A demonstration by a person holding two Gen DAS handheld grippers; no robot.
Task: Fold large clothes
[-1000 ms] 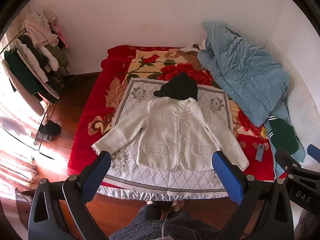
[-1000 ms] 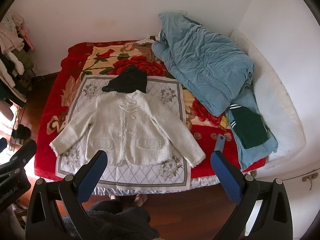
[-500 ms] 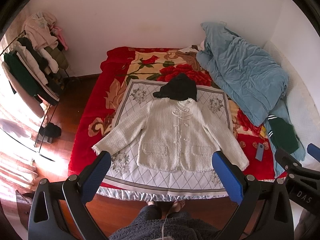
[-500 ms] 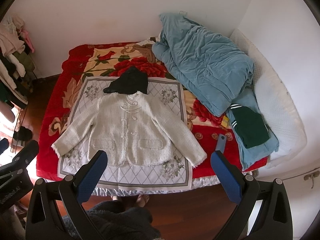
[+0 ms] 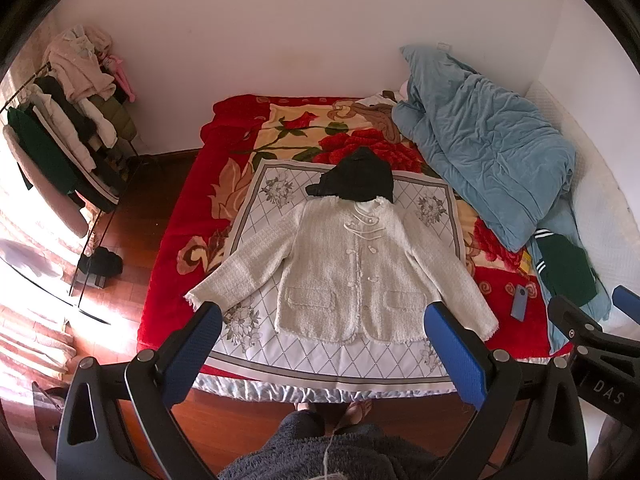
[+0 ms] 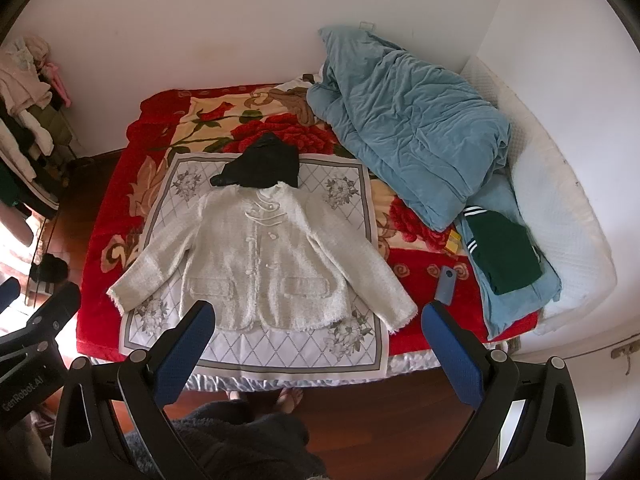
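Observation:
A cream tweed jacket [image 5: 348, 268] [image 6: 260, 256] lies flat and face up, sleeves spread, on a white patterned cloth [image 5: 332, 360] [image 6: 280, 352] over the bed. A black garment [image 5: 356, 180] [image 6: 260, 166] sits at its collar. My left gripper [image 5: 324, 348] hangs open, high above the near edge of the bed with nothing between its blue pads [image 5: 192, 352]. My right gripper [image 6: 320, 348] is likewise open and empty, held above the bed's near edge. Each gripper shows at the edge of the other's view.
A red floral blanket [image 5: 192, 220] covers the bed. A blue duvet [image 5: 488, 160] [image 6: 412, 136] is heaped at the right, with a green folded garment [image 6: 504, 260] and a blue phone [image 6: 445, 285] near it. A clothes rack [image 5: 60, 148] stands at the left on the wooden floor.
Both views have drifted slightly; the bed and jacket sit a little lower in frame. Both grippers stay open and nothing on the bed has moved.

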